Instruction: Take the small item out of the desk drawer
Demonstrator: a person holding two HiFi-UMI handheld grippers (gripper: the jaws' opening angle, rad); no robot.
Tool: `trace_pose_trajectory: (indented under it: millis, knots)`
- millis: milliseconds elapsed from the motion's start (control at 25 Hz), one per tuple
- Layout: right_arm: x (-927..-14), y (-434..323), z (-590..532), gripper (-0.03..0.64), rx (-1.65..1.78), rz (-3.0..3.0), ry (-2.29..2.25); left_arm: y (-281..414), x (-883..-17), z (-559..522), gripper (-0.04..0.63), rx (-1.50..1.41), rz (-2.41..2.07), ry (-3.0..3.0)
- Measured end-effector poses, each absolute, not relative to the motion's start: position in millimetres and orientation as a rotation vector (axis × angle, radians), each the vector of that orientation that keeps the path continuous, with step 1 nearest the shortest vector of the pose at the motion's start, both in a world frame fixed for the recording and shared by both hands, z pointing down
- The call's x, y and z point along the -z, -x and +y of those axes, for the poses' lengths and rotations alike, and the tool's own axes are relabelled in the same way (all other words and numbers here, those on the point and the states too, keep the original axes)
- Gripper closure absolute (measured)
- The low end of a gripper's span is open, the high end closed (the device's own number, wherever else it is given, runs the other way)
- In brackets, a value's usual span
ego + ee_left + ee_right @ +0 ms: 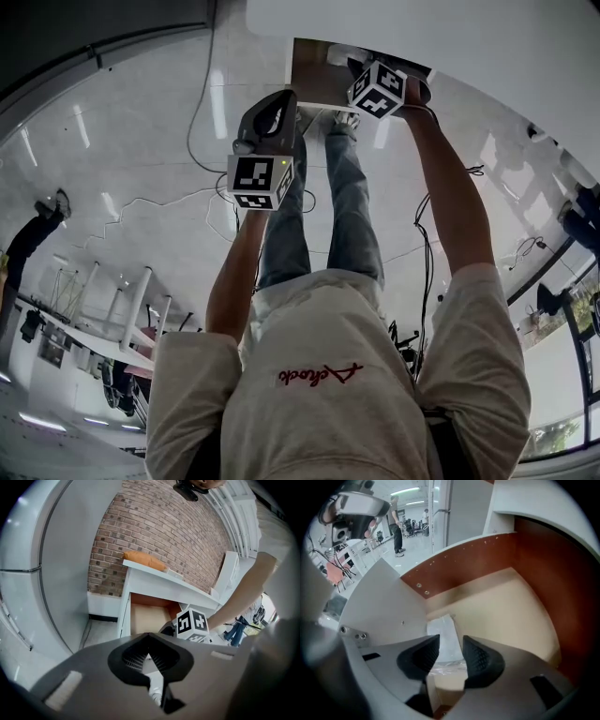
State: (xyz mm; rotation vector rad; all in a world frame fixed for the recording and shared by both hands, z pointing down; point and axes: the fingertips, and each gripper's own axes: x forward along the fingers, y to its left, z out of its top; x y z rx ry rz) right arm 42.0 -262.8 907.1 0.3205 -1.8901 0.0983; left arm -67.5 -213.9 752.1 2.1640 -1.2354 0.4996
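head view has our right arm [452,187] stretched into the desk drawer [314,80], right tongs [451,644] spread astride the clear packet [443,630] lying inside; left tongs [149,639] pressed together; shirt's red script [319,375] unreadable to us.

Packet [443,637] inside desk drawer [506,604]

In the right gripper view, the right claw [451,656] is covering the lower end of the clear packet [446,632], and its contents are showing too blurred to tell. In the head view, the marker cube [377,89] is hiding most of the drawer [314,75] interior. The orange object [143,560] on the bench [164,581] is appearing too small to identify.
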Motion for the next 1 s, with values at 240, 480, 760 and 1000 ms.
trace_pose_trajectory:
  millis: [240,480,760,1000]
  knots:
    - [-922,-44,-270,0.480,-0.070,-1.849,-0.336,74,-757,-211,0.586,-0.505,-1.244,-2.155]
    - [-926,-43,-279,0.481,-0.050,-1.852,-0.358,77,-764,-205,0.586,-0.514,-1.249,-2.139]
    - [-925,-49,-279,0.553,-0.004,-1.832,-0.317,73,-761,-209,0.586,-0.510,-1.252,-2.140]
    - [-928,-47,-275,0.600,-0.024,-1.827,-0.343,78,-760,-206,0.586,-0.505,-1.264,-2.143]
